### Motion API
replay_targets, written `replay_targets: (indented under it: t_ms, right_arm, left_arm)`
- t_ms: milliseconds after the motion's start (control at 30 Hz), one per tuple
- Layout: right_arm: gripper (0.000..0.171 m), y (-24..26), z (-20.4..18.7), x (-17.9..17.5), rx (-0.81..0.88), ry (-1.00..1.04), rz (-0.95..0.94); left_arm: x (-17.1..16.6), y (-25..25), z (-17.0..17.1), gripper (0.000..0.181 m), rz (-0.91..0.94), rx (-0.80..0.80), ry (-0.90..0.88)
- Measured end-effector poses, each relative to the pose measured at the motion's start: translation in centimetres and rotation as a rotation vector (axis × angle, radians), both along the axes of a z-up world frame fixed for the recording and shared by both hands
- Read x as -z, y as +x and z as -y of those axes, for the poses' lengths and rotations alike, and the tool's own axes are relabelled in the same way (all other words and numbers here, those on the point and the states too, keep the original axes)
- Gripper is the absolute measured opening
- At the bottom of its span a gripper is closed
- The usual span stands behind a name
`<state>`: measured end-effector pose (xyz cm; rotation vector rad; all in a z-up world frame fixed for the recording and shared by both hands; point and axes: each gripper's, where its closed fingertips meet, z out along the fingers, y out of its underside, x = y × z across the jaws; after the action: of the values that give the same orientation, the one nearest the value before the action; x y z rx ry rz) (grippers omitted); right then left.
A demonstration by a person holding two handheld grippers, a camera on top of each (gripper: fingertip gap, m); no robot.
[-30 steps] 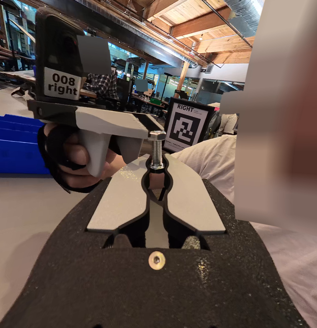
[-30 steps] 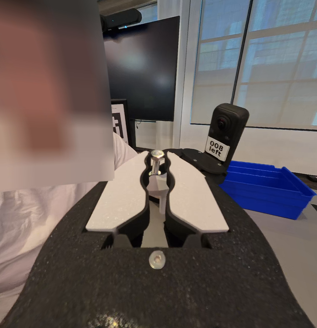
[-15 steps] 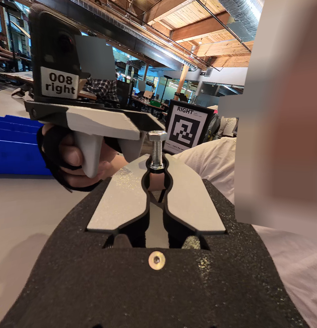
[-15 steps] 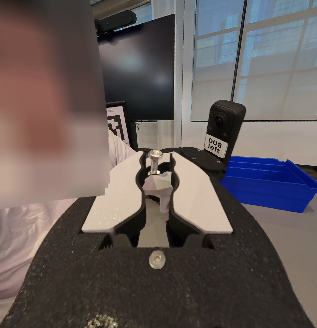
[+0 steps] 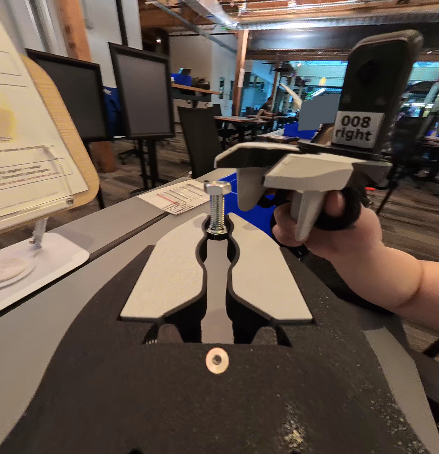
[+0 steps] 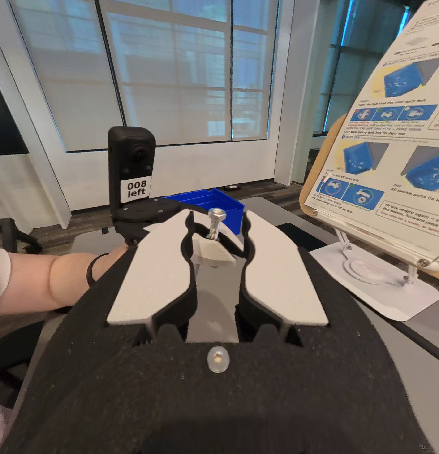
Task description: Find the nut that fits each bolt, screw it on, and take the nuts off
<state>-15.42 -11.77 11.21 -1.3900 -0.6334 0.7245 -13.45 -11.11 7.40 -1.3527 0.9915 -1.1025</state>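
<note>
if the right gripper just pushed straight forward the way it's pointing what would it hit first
Probably the bolt standing upright between the right gripper's open fingertips, held via its nut by the left gripper; depth is hard to judge.
</note>
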Motion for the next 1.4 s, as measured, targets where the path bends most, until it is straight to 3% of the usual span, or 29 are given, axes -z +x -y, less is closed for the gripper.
replay_targets:
  t_ms: [167, 333, 433, 533, 800, 1000, 1400]
  right_arm:
    - [0.033, -0.6, -0.6, 1.3, 0.008, -0.056, -0.010]
    - [0.015, -0.7, -0.3, 1.3, -0.056, -0.081, -0.029]
    - [0.014, -0.8, 0.1, 1.1, -0.106, -0.084, -0.002]
    - [0.013, -1.0, 1.7, 0.1, -0.274, -0.054, -0.001]
    - [0.014, -0.9, 9.5, -0.5, -0.956, 0.031, -0.081]
    - [0.014, -1.1, 12.4, 0.1, -1.196, 0.053, -0.151]
    - [0.014, -1.1, 12.4, 0.2, -1.166, 0.082, -0.109]
  left_arm:
    - [0.5, 0.3, 0.1, 0.010, -0.023, -0.032, 0.030]
    - [0.5, 0.5, 0.7, 0.010, -0.038, -0.015, 0.038]
    - [0.3, 0.7, 1.2, 0.010, -0.039, 0.031, 0.041]
    - [-0.7, 0.7, 3.2, 0.010, -0.002, 0.212, 0.014]
    - [-1.5, -0.5, 12.8, 0.010, 0.017, 0.897, -0.175]
    - [-1.4, -1.8, 16.4, 0.010, 0.067, 1.211, -0.349]
    - [-1.2, -1.5, 16.2, 0.010, 0.075, 1.181, -0.307]
